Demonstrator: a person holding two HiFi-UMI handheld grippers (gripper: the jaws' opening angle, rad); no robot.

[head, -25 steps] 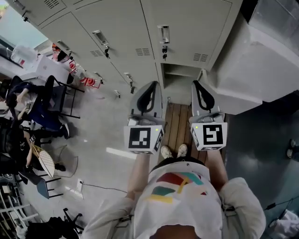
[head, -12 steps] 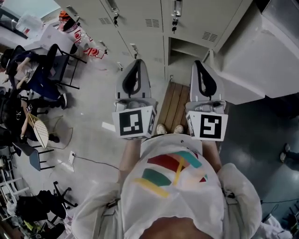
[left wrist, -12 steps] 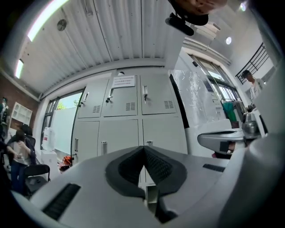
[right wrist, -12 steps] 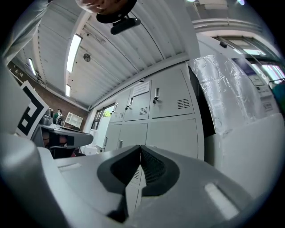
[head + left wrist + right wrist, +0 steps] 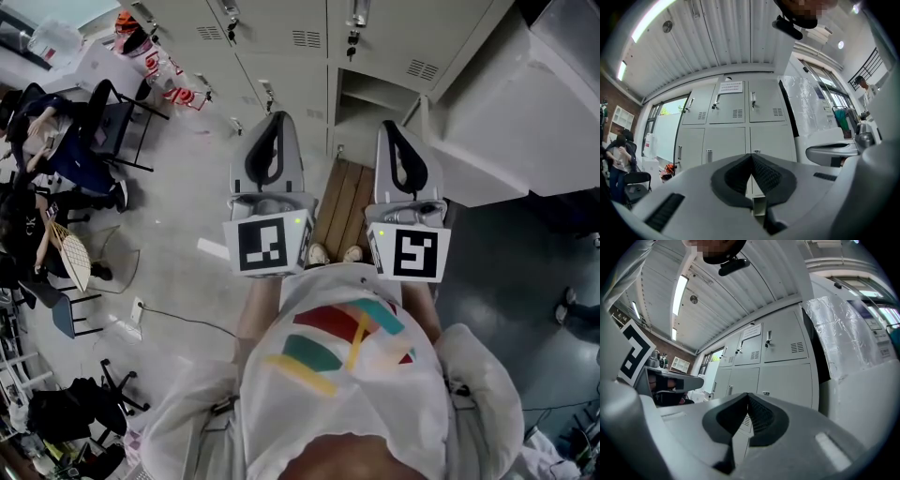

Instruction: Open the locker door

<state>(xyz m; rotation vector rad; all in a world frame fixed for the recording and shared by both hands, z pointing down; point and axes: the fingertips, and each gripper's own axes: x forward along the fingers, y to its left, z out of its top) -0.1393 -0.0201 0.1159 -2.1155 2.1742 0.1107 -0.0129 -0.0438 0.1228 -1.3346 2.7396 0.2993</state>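
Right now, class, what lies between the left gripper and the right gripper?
In the head view, a wooden slatted board and the person's two shoes show between the left gripper and the right gripper.

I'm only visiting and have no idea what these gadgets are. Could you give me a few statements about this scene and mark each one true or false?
1. The left gripper and the right gripper both have their jaws shut with nothing between them. True.
2. The left gripper is clamped on a locker handle. False: it is in the air, apart from the grey lockers.
3. A wooden slatted board lies on the floor in front of the lockers. True.
4. Nobody else is in the room. False: a seated person is off to the left.
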